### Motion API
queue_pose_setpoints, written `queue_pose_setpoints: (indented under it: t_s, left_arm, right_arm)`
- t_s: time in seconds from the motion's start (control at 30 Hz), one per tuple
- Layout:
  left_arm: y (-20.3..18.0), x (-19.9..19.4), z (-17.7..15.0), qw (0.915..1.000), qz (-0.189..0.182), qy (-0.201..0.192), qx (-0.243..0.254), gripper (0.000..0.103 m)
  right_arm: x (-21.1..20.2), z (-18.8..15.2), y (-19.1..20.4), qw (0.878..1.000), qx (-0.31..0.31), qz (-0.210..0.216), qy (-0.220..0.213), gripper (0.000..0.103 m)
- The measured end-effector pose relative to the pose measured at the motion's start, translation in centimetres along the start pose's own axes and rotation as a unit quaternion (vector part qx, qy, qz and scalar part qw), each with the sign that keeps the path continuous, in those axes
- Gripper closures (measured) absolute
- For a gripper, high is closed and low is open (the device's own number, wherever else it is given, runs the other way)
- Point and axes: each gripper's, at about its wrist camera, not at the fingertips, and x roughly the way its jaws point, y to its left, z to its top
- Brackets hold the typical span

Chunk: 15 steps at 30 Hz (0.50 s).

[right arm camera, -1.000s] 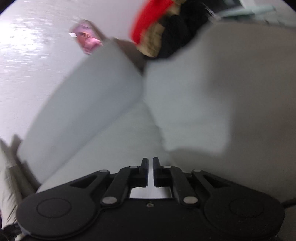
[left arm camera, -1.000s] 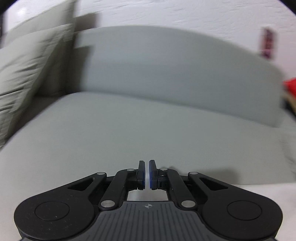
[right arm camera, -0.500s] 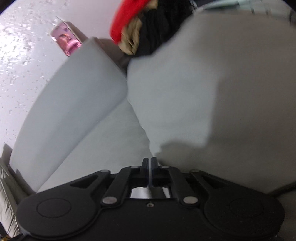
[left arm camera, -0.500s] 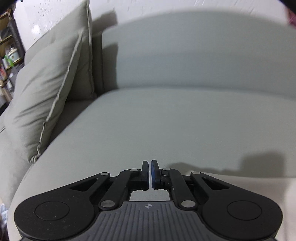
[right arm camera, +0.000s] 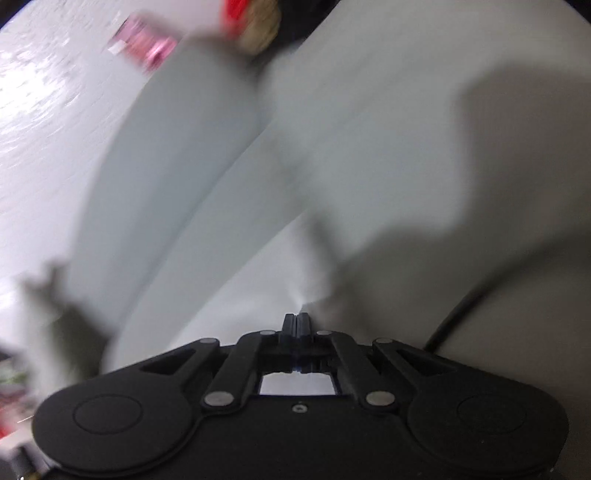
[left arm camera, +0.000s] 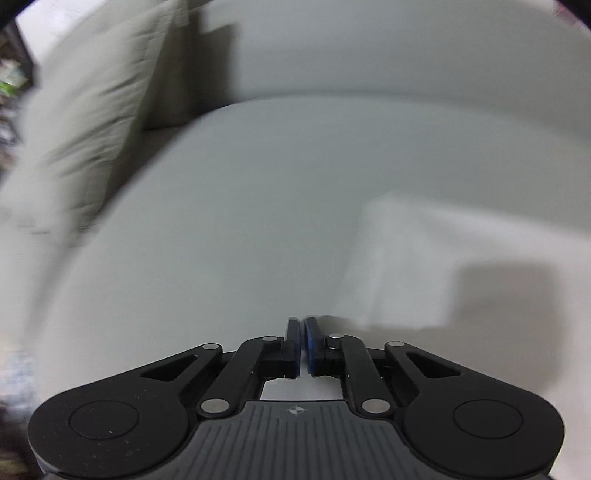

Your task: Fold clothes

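Note:
A white garment [left arm camera: 413, 258] lies spread on the grey sofa seat [left arm camera: 240, 221], to the right of my left gripper [left arm camera: 300, 325]. The left gripper's blue-padded jaws are nearly together with a thin gap; white cloth shows under its body, and I cannot tell whether the jaws pinch any. In the right wrist view the white garment [right arm camera: 406, 166] fills the right side, lifted and draped. My right gripper [right arm camera: 296, 318] is shut on its edge, where the cloth gathers to a point. Both views are motion-blurred.
A beige cushion [left arm camera: 99, 122] leans at the sofa's left end. The grey backrest [left arm camera: 388, 48] runs behind the seat. A pile of red, tan and black clothes [right arm camera: 258, 18] sits at the far end, beside a pink box [right arm camera: 147, 44]. A black cable [right arm camera: 454, 314] hangs at right.
The left gripper has tilted down and the white garment now shows on the seat ahead of it. The right gripper has swung with the cloth, which now gathers at its shut tips.

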Motion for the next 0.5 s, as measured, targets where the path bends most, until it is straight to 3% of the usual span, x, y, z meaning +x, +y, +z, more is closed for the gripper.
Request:
queue_pose_setpoints:
  t_s: [0.07,0.13,0.33,0.4,0.5]
  left_arm:
    - [1.0,-1.9,-0.2,0.9997,0.002,-0.020,-0.011,0.094]
    - [1.6,-4.6,-0.4,0.9983,-0.004,-0.056,-0.017,0.093]
    - [3.3,-14.7,-2.7,0.9827,-0.057,-0.174,-0.025,0.086]
    - [5.0,-14.9,0.0,0.9779,-0.077,-0.191,-0.032,0.085]
    - [6.0,-16.5,-1.4,0.9761,-0.106,-0.185,-0.043,0.081]
  right_arm:
    - [-0.7,0.9,-0.7,1.000,0.020,-0.015,-0.001,0.103]
    - [-2.4,1.1,1.0,0.999,-0.007,-0.033,-0.015,0.099]
    - [-11.4,0.7,6.4,0.993,-0.103,0.018,-0.054,0.098]
    - [-14.3,-0.1,7.4,0.989,-0.129,0.038,-0.062,0.095]
    - [-17.3,-0.8,7.9,0.987,-0.138,0.062,-0.059,0.081]
